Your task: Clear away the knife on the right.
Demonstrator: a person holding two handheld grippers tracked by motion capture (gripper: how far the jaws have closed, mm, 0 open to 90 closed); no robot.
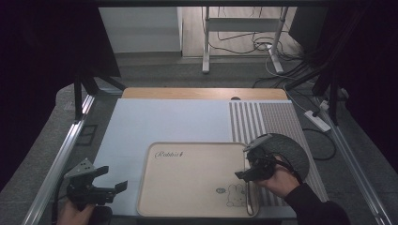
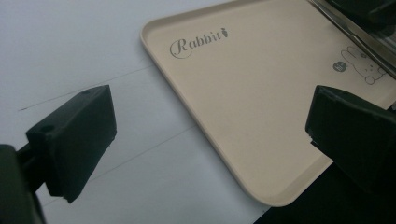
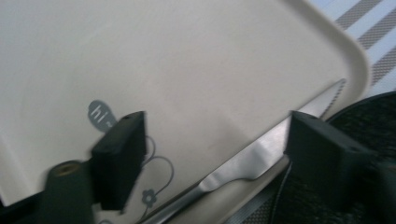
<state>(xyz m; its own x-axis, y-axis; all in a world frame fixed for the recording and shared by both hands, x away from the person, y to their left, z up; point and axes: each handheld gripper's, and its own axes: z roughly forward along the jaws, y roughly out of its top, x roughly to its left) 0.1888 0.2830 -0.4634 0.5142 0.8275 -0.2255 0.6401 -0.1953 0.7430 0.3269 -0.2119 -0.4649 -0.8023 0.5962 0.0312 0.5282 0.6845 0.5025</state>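
Two grippers flank a beige tray [image 1: 187, 183]. Right gripper [image 1: 248, 164]: jaws wide apart, empty, hovering over a table knife [image 3: 247, 158] lying between and below them along the tray's nearest rim. A good grasp likely needs the jaws lowered astride the handle, clear of the rim. Left gripper [image 1: 109, 180]: jaws wide apart, empty, tray corner just ahead, open white mat [image 1: 141, 122] beneath for movement.

Left tool [image 1: 111, 178] and right tool [image 1: 242, 162] both hover with jaws spread wide, gripping nothing.
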